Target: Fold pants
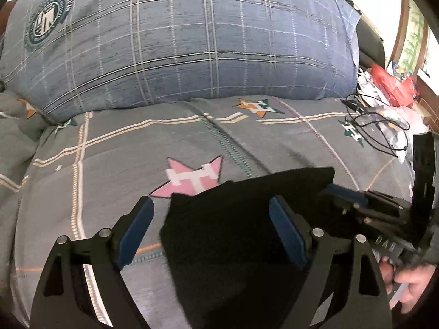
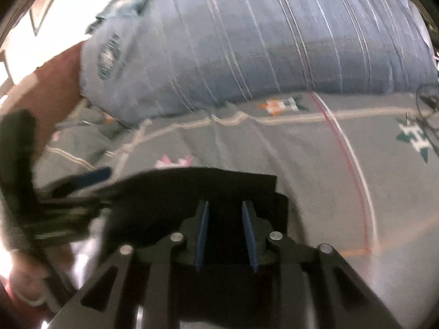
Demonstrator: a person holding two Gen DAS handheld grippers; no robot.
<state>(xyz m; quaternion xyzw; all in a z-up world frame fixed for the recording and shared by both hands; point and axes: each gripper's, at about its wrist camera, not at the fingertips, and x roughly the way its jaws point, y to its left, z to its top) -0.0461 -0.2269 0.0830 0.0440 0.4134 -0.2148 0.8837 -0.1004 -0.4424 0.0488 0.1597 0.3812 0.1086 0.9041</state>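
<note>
Inspection of both wrist views. The pants (image 1: pixel 236 235), black, lie low in the frame on the bed (image 1: pixel 109 150), covering the lower tip of a pink star motif (image 1: pixel 192 178) printed on the grey bedspread. Their outline is a compact block with straight upper and side edges, not an open spread of two legs.

Left gripper (image 1: pixel 211 231): jaws spread wide, one blue pad over bare bedspread, the other over the black cloth; nothing pinched. Whether it touches the cloth cannot be told.

Right gripper (image 2: pixel 225 233): jaws partly closed with a narrow gap and dark cloth showing between the pads; the view is blurred, and whether they actually pinch the pants cannot be told.

A plaid pillow (image 1: pixel 192 41) fills the upper frame, well apart from the garment. Loose black cables (image 1: pixel 370 126) and red bags (image 1: pixel 389 82) sit at the right edge.

Judgement: at least one fold appears made, given the squared, thickened shape. Layer count is unreadable on black fabric. Remaining: possibly a final fold, flattening, and release of the cloth.
</note>
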